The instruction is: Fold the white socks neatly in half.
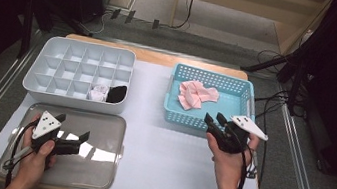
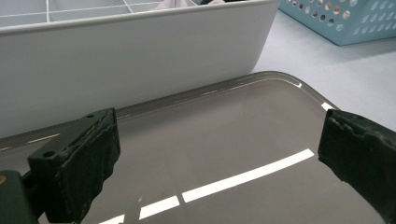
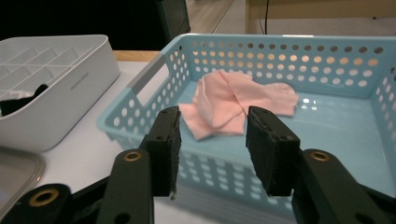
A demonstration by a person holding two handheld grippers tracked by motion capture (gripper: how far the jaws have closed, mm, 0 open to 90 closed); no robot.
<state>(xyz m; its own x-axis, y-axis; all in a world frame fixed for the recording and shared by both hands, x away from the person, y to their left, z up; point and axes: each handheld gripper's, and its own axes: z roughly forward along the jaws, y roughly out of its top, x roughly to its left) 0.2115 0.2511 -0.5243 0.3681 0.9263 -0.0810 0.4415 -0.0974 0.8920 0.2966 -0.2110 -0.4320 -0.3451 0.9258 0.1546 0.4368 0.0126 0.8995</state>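
The pink cloth (image 1: 197, 95) lies crumpled in the blue basket (image 1: 238, 85), a soft pale piece folded over itself in loose flaps, with one end trailing toward the basket's right wall. In my right gripper view it (image 3: 233, 103) sits just past the near perforated wall, framed between my two black jaws. My right gripper (image 1: 215, 120) hovers at the basket's near edge, jaws part-way apart with nothing between them; it touches no cloth. My right hand (image 1: 227, 159) grips it from below, the grey plate on top.

My left gripper (image 1: 72, 131) rests over the steel tray (image 1: 103, 176), jaws spread wide and empty; in my left gripper view the pads (image 2: 88, 163) stand well apart above the shiny tray (image 2: 243, 135), which mirrors bright strips of light.

Behind the tray stands the white organiser (image 1: 49, 64), a box split into many small compartments. Two in its near row, at the right, hold a white bundle (image 1: 99, 92) and a black one (image 1: 117, 94) side by side.

All of this sits on a white sheet (image 1: 158, 148) covering a wooden table (image 1: 162, 57). Beyond it the floor is grey, with cables, dark stands at both sides and a pale wooden frame at the back.
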